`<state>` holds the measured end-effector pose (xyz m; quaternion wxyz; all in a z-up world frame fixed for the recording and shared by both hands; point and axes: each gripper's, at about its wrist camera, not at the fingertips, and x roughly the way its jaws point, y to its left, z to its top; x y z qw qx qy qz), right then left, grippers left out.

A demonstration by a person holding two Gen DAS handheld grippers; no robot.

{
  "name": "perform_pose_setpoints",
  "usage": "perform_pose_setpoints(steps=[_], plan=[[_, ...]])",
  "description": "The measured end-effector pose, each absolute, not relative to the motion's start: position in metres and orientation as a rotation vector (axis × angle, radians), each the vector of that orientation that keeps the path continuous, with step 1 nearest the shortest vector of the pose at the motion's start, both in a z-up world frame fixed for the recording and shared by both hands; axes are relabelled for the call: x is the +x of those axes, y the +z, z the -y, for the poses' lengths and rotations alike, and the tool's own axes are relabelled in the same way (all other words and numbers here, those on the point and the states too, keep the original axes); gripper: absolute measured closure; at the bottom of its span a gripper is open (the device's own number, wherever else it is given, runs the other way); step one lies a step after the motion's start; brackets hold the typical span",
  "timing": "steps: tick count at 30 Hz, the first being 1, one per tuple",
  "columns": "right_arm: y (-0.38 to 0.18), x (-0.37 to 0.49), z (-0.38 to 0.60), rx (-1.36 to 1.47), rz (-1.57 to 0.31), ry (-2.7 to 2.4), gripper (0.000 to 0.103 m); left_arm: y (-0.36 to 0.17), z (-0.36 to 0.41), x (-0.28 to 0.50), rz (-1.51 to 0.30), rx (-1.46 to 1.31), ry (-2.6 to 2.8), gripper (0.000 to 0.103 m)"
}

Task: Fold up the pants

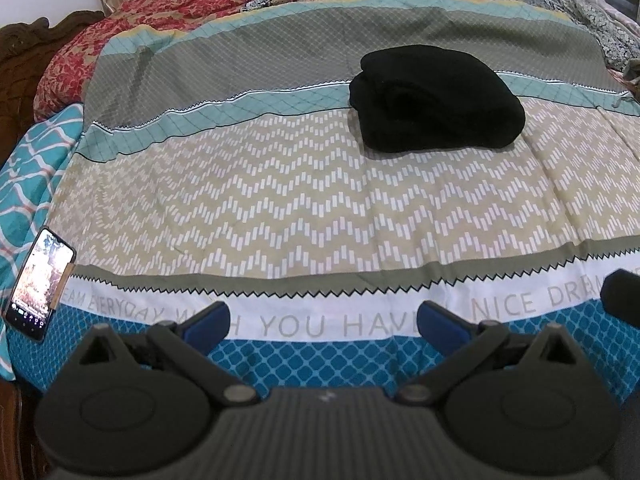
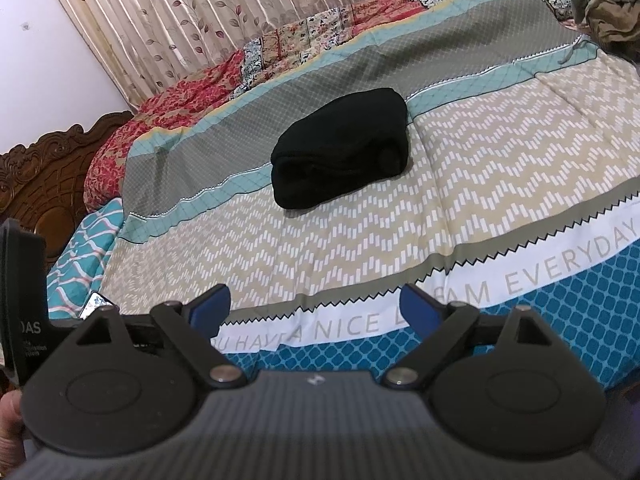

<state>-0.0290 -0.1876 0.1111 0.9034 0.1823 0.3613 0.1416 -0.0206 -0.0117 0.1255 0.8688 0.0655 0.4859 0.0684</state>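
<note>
Glowing phone [image 1: 40, 286] beyond left tool [image 1: 322, 322] only

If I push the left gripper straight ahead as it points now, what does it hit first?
Probably the bedspread: the open left gripper aims over its patterned surface. The folded black pants lie further on, right of that line. Depth is unclear.

Both the left gripper [image 1: 322, 322] and right gripper [image 2: 316, 306] share ribbed grey bodies, black round-hubbed linkage arms with silver pivot pins, and blue fingers [image 2: 212, 304]
</note>
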Motion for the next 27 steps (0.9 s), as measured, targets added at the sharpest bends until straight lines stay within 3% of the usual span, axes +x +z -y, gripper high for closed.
perform_pose_setpoints(steps=[27], plan=[[0.1070,-0.0305,0.1899,0.407,-0.780,0.286,0.010,0.1223,0.0105,-0.0226,-1.047,0.125,0.120,0.000]])
